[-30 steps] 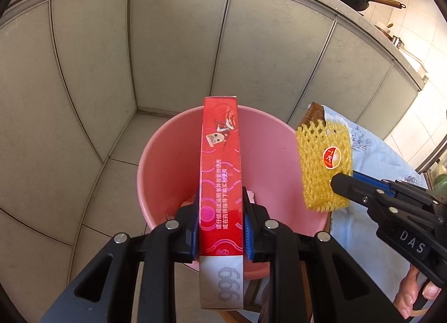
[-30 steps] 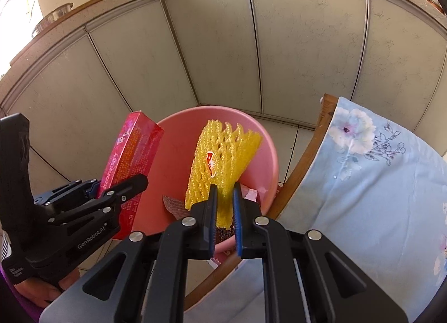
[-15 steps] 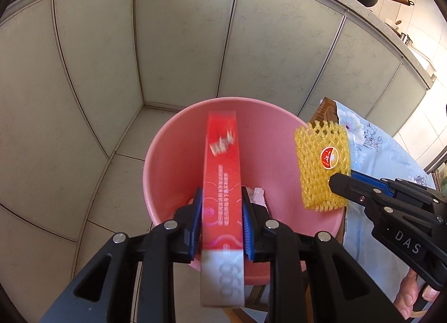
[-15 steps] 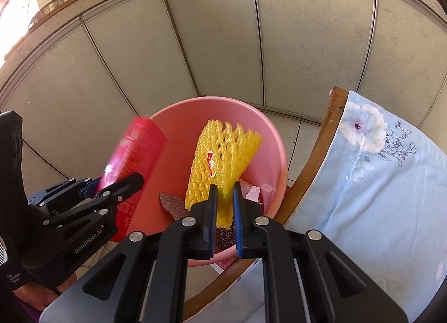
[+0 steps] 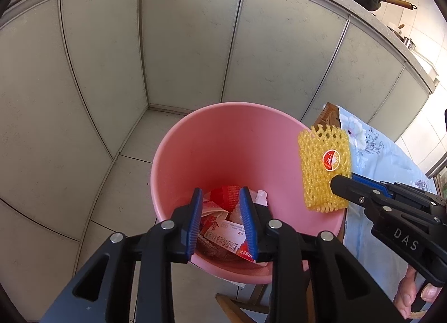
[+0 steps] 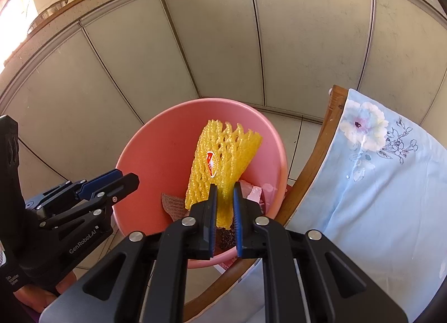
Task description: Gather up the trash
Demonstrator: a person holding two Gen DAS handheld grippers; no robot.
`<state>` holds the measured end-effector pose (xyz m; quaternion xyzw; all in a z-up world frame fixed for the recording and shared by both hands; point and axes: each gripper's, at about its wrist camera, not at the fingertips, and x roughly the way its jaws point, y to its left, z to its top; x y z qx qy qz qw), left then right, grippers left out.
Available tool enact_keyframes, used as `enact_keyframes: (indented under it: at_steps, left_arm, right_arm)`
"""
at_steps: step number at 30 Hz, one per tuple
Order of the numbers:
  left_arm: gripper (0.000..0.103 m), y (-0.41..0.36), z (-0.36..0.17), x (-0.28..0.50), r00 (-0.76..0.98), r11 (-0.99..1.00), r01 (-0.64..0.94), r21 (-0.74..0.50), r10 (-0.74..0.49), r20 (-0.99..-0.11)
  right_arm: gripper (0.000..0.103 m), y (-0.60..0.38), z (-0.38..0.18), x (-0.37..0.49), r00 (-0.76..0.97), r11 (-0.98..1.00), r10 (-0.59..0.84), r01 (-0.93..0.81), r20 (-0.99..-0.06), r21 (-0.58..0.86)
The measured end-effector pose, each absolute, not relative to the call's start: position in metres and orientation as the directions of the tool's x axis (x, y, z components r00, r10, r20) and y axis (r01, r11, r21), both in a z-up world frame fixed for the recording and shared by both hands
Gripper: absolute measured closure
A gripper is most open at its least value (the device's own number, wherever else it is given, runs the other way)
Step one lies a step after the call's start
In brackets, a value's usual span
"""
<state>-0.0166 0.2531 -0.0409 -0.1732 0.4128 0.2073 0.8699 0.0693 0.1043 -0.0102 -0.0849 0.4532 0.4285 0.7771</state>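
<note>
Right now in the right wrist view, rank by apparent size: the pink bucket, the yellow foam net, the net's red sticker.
1. pink bucket, largest.
2. yellow foam net, hanging over the bucket and nearer the camera, so it looks bigger than its true share, yet clearly smaller.
3. red sticker, smallest.

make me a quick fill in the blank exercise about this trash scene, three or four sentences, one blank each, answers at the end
1. The right gripper is shut on a yellow foam ____.
2. The round bucket below both grippers is coloured ____.
3. The jaws of the left gripper are opening, and between them there is ____.
4. The cloth over the wooden chair is light blue with a printed ____ pattern.

Missing words: net; pink; nothing; flower
</note>
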Motion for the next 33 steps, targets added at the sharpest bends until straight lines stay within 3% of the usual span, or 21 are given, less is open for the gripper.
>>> enact_keyframes:
  at_steps: [3, 7, 9, 19, 22, 29, 33]
  left_arm:
    - [0.066, 0.254, -0.038, -0.021, 0.576, 0.848, -0.513, -0.133, 0.226, -0.786]
    - [0.06, 0.256, -0.033, -0.028, 0.586, 0.843, -0.52, -0.137, 0.235, -0.776]
    - [0.06, 0.257, -0.03, -0.032, 0.591, 0.841, -0.522, -0.143, 0.236, -0.771]
    - [0.058, 0.249, -0.015, -0.044, 0.612, 0.848, -0.508, -0.152, 0.232, -0.756]
    - [0.047, 0.241, -0.009, -0.046, 0.625, 0.854, -0.496, -0.157, 0.225, -0.747]
    - [0.046, 0.214, 0.006, -0.058, 0.662, 0.878, -0.451, -0.161, 0.208, -0.72]
    - [0.046, 0.198, 0.015, -0.065, 0.681, 0.887, -0.434, -0.155, 0.21, -0.702]
  right_arm:
    - [0.092, 0.103, -0.008, 0.067, 0.22, 0.611, 0.602, -0.746, -0.768, 0.265]
    - [0.073, 0.104, -0.005, 0.066, 0.205, 0.602, 0.617, -0.744, -0.76, 0.289]
    - [0.071, 0.103, -0.003, 0.063, 0.204, 0.596, 0.624, -0.749, -0.754, 0.291]
    - [0.07, 0.077, 0.015, 0.053, 0.225, 0.591, 0.665, -0.741, -0.712, 0.318]
    - [0.07, 0.064, 0.022, 0.047, 0.248, 0.594, 0.673, -0.742, -0.697, 0.31]
    - [0.069, 0.031, 0.036, 0.026, 0.305, 0.615, 0.671, -0.738, -0.676, 0.277]
    - [0.057, 0.01, 0.043, 0.012, 0.332, 0.625, 0.675, -0.732, -0.658, 0.272]
